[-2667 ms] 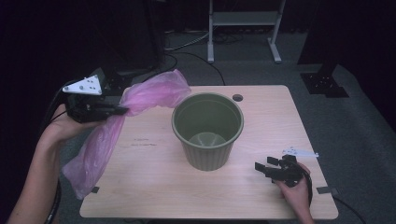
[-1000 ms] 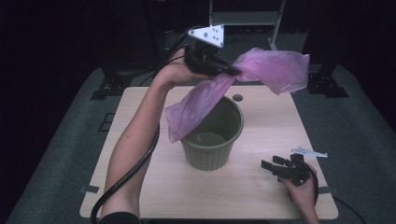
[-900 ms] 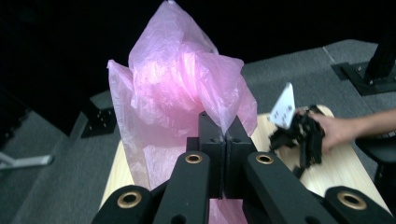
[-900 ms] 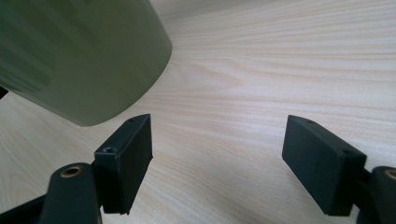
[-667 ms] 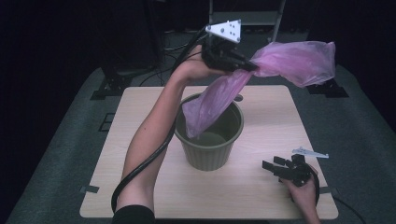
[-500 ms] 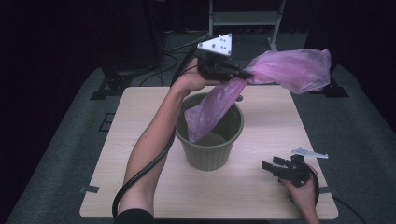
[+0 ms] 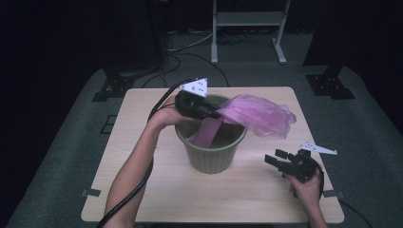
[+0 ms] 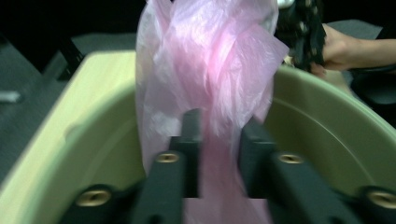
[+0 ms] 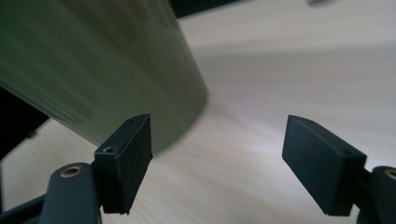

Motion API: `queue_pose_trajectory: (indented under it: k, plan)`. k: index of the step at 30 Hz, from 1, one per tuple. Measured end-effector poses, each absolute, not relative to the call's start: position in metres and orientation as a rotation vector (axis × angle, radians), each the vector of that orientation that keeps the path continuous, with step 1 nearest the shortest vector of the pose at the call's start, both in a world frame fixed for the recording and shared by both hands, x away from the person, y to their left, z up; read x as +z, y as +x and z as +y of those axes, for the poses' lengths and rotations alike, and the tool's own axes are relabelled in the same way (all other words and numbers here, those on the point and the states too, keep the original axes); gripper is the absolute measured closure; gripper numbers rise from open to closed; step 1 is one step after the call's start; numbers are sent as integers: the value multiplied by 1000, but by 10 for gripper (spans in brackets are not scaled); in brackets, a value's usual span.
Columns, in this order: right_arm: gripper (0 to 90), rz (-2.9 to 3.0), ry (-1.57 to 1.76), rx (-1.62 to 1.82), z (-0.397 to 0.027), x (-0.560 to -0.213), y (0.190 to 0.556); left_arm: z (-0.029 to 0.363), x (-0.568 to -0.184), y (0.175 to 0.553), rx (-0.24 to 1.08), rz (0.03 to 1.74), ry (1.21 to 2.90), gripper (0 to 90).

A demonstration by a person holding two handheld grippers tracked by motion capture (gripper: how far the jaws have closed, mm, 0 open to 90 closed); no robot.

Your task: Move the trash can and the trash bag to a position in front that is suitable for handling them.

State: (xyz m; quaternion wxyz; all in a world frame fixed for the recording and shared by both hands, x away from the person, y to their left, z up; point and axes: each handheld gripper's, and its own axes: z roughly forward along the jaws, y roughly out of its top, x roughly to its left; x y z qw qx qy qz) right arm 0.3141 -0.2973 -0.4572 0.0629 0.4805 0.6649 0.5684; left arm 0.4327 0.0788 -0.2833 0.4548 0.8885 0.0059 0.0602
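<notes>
A green plastic bin [image 7: 211, 154] stands in the middle of the wooden table [image 7: 138, 118]. A pink plastic bag [image 7: 259, 114] lies across it, one end hanging inside and the rest bunched over the right rim. My left gripper [image 7: 215, 114] hovers at the bin's far-left rim. In the left gripper view its jaws [image 8: 219, 128] have just been opening and stand apart, with the bag [image 8: 210, 60] hanging loosely between them above the bin [image 8: 327, 140]. My right gripper [image 7: 278, 161] rests open on the table, right of the bin. In the right gripper view the right gripper [image 9: 217, 154] frames bare table [image 9: 280, 70] beside the bin's wall [image 9: 93, 56].
A white metal stand [image 7: 247, 19] is on the floor behind the table. Black stand feet sit at the back left [image 7: 111, 88] and back right [image 7: 332, 85]. A thick cable [image 7: 138, 190] trails from the left gripper along the forearm. Grey tape [image 7: 90, 193] marks the table's front corners.
The left gripper came down from high behind the bin to its rim, and the bag sank with it into the bin. Its jaws parted. The right gripper stayed put.
</notes>
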Motion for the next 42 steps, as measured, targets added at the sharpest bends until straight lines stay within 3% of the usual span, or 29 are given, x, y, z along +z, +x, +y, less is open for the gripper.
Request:
queue_pose_trajectory:
  k: [2, 10, 21, 26, 32, 42]
  plan:
    - [234, 2001, 1401, 1777, -293, -444, 317, 89, -284, 429, 149, 73, 2191, 578]
    - [234, 1941, 1291, 1944, -280, -404, 334, 113, -283, 412, 203, 150, 2200, 402]
    - [234, 1917, 1273, 2069, -269, -385, 349, 150, -295, 401, 304, 256, 2155, 324]
    - [234, 1958, 1273, 2052, -255, -380, 359, 169, -297, 403, 387, 374, 2098, 207]
    - [234, 1981, 1281, 2044, -247, -377, 365, 180, -305, 409, 412, 474, 2079, 188]
    - [235, 2009, 1292, 2041, -238, -369, 372, 182, -315, 410, 282, 488, 2044, 193]
